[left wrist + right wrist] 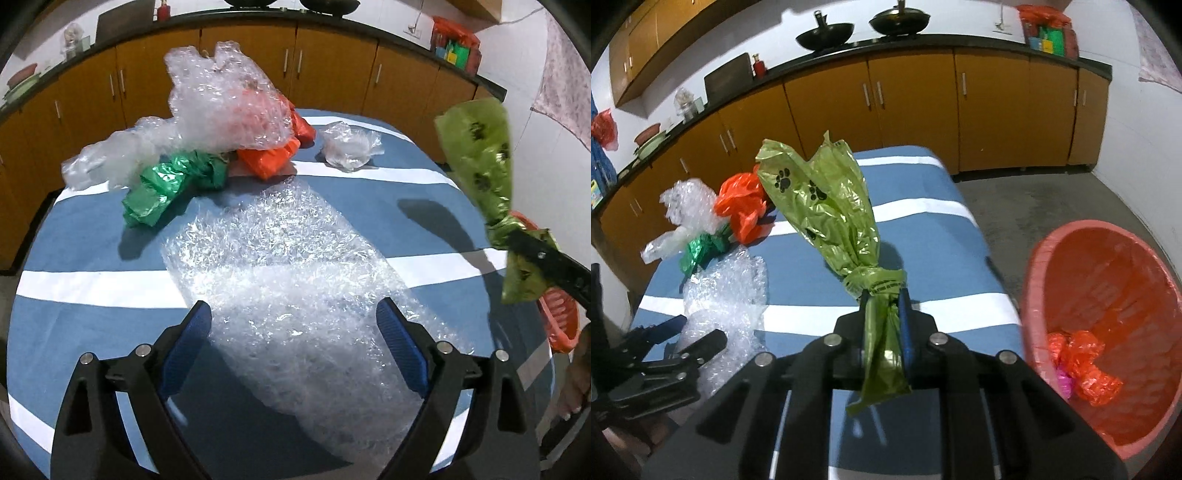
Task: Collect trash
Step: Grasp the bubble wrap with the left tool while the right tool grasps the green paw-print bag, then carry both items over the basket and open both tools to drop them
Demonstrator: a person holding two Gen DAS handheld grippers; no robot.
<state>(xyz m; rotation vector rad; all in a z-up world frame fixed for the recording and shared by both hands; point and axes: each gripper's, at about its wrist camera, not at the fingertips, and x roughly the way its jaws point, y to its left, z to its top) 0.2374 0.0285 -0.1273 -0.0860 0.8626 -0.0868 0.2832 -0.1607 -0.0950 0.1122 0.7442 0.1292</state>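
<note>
My right gripper is shut on the knotted neck of an olive-green bag with paw prints, held up above the table's right side. In the left wrist view the same bag hangs at the right edge. My left gripper stands open low over a flat sheet of bubble wrap, one blue pad on each side of it and neither pressing on it. From the right wrist view, the left gripper is at the near end of the sheet.
A pile at the table's far side holds crumpled bubble wrap, an orange bag, a green foil bag and clear plastic. A red basket on the floor to the right holds an orange bag. Cabinets line the back.
</note>
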